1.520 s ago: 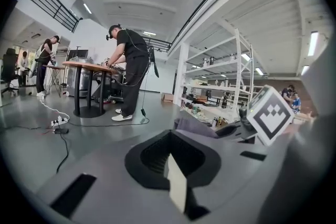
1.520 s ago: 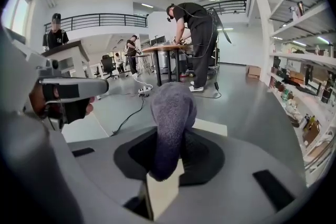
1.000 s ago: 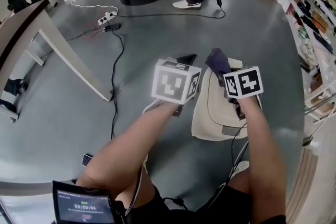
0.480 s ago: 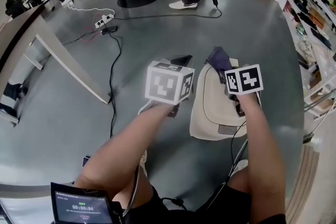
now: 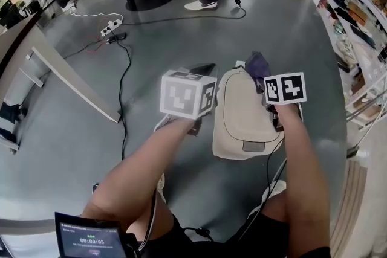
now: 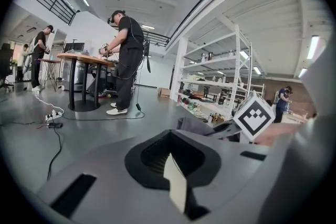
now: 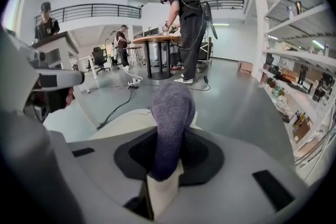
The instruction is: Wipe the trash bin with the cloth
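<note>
A cream trash bin point(image 5: 242, 115) stands on the grey floor below me, its lid facing up. My right gripper point(image 5: 264, 78) is shut on a purple cloth point(image 5: 258, 63), which hangs at the lid's far right edge. In the right gripper view the cloth point(image 7: 170, 118) sticks up out of the shut jaws point(image 7: 163, 186), with the bin point(image 7: 123, 120) just beyond. My left gripper point(image 5: 202, 72) hovers to the left of the bin, apart from it. Its jaws point(image 6: 176, 181) are shut with nothing held. The cloth point(image 6: 197, 126) shows to their right.
A black cable point(image 5: 124, 87) and a power strip point(image 5: 112, 26) lie on the floor to the left. A slanted table leg point(image 5: 75, 84) stands left, shelving point(image 5: 357, 27) right. A person's feet point(image 5: 202, 4) and a round table base point(image 5: 145, 0) are ahead.
The left gripper has drifted left, away from the bin, so more of the lid shows. The right gripper keeps the cloth at the lid's far edge, slightly further right.
</note>
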The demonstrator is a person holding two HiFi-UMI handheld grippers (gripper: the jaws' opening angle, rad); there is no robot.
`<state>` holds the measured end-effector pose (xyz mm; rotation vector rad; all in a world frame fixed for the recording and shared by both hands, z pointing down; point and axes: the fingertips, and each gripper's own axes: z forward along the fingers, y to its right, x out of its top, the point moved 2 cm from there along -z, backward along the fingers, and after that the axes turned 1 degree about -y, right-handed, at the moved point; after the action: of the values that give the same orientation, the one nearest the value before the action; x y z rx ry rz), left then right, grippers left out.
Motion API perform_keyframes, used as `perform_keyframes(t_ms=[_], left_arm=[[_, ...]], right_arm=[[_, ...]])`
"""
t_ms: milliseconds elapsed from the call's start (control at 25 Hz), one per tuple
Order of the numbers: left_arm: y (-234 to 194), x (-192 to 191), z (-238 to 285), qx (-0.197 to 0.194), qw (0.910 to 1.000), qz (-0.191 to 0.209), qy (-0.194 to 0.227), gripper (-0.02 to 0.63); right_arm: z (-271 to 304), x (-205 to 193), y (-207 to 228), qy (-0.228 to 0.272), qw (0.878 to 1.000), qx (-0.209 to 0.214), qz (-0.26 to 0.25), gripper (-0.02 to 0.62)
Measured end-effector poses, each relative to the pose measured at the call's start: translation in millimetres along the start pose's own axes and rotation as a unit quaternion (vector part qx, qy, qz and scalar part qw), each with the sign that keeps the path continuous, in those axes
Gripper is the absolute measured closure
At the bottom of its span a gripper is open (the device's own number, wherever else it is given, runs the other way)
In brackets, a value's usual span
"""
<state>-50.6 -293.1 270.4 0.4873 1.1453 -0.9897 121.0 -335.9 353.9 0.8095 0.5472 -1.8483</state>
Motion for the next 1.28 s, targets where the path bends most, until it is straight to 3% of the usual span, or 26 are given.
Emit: perform_keyframes(t_ms=[120,680,920,1080,1280], left_arm=[[-0.2,-2.4,-1.4,-0.007,1.0000,0.002,-0.006,0.609],[-0.2,-10.3,7.3,-0.009,0.9998,0.008,-0.014,0.609],[0.8,-7.9,1.0,-0.014,0.9998,-0.006,-0.012,0.609],[4.9,-4.5,1.3,-0.013,0.9998,-0.011,-0.012,0.609],[5.6,-6.8,-0.4,-0.009,0.9995,-0.028,-0.013,0.609]], right_arm=[[1.8,-0.6,1.9,0.006,1.000,-0.001,0.025,0.505],[-10.0,-18.4,43.1,-0.007,0.998,-0.061,0.031,0.505],[-18.7,-10.3,37.4,0.003,0.996,-0.084,0.003,0.505],[-31.7,18.4,-2.4,0.043,0.998,-0.039,-0.017,0.505],[-30.8,25.0,-62.5,0.041,0.997,0.039,-0.054,0.505]])
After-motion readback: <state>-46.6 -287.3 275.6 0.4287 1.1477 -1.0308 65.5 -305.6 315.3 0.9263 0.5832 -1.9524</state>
